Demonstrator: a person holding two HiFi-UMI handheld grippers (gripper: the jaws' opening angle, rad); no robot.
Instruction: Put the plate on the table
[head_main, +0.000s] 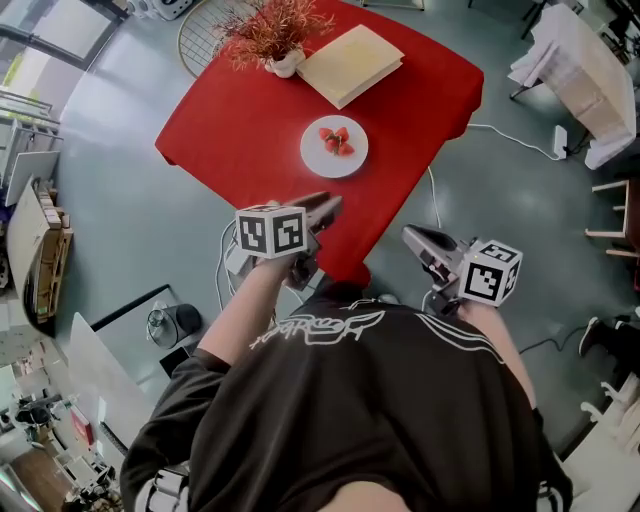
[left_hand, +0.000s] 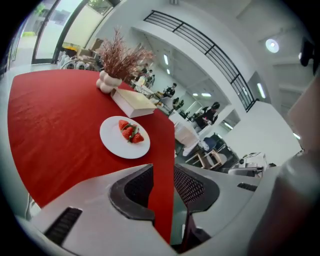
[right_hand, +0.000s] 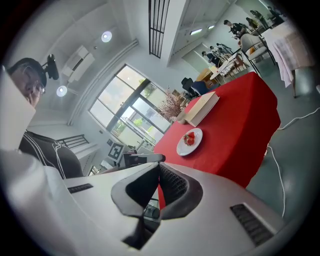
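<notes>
Red tabletop (head_main: 250, 130) carried white plate (head_main: 312, 155) near its middle, lying flat, apparently already set down. Left gripper (head_main: 325, 207) was nearer, at tabletop's near edge, plate straight ahead; jaws apart, nothing between. Right gripper (head_main: 412, 237) hung off tabletop's side, farther, jaws closed, empty. Strawberries (head_main: 336, 141) lay on plate.

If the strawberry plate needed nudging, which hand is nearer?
Left. The left hand-held gripper is over the red table, close to the plate; the right hand-held gripper is off the table's corner.
</notes>
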